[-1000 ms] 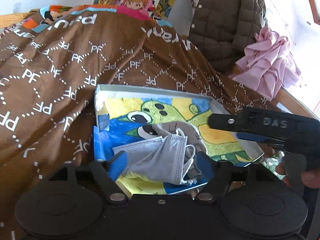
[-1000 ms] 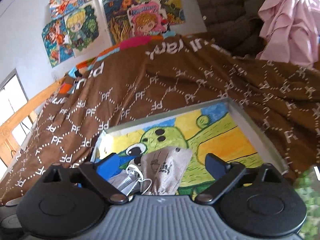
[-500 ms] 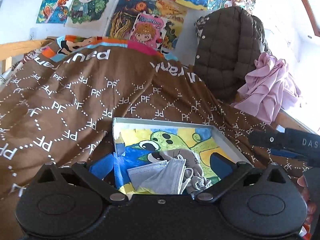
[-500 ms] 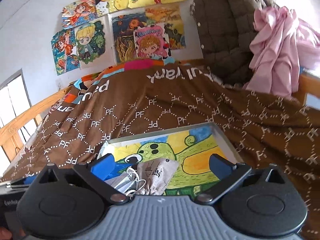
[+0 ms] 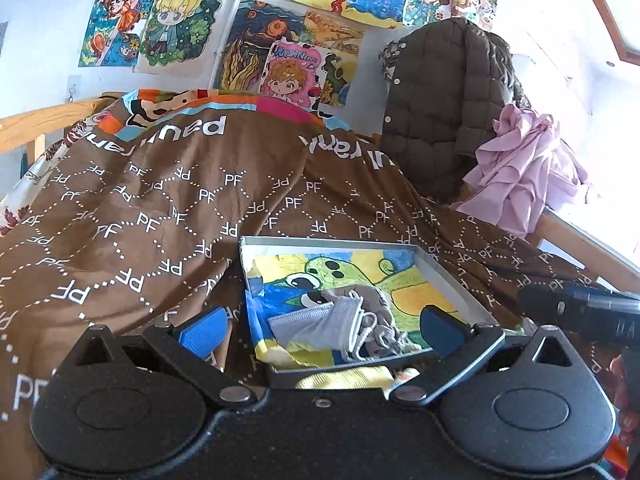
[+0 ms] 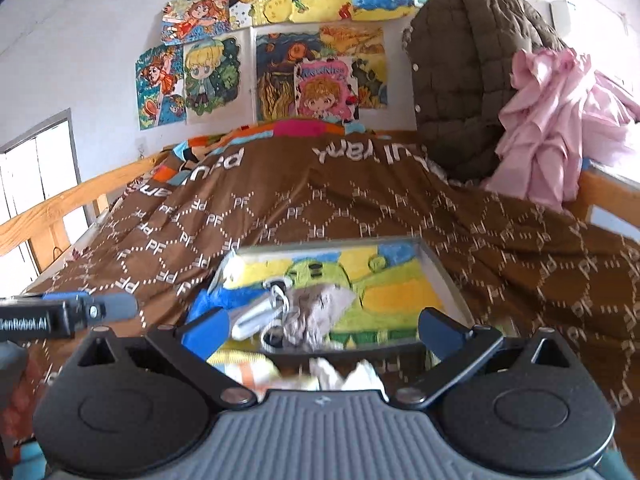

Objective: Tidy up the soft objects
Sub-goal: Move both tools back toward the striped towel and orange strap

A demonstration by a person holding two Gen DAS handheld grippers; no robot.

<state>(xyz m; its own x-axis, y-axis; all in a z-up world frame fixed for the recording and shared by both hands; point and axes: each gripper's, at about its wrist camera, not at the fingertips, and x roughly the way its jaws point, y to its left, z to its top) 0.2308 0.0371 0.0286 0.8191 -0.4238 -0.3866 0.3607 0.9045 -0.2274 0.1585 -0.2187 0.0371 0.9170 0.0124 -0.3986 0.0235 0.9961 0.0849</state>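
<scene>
A shallow grey tray (image 5: 451,280), lined with a green cartoon drawing, sits on a brown bedspread (image 5: 160,208). A grey face mask (image 5: 316,326) lies in the tray beside a beige drawstring pouch (image 5: 374,298). My left gripper (image 5: 322,332) hovers open before the tray's near edge and touches nothing. The right wrist view shows the same tray (image 6: 440,268), mask (image 6: 254,318) and pouch (image 6: 316,310), slightly blurred. My right gripper (image 6: 326,332) is open and holds nothing. Each gripper shows in the other's view, the right gripper (image 5: 580,312) and the left gripper (image 6: 60,316).
A yellow cloth item (image 5: 344,378) lies just in front of the tray. A quilted brown jacket (image 5: 440,100) and a pink garment (image 5: 524,168) hang at the back right. A wooden bed rail (image 6: 52,216) runs along the left, with drawings on the wall behind.
Both grippers have drawn back and upward from the tray, which now looks smaller. The left jaws have spread wider. The mask and pouch stay in the tray.
</scene>
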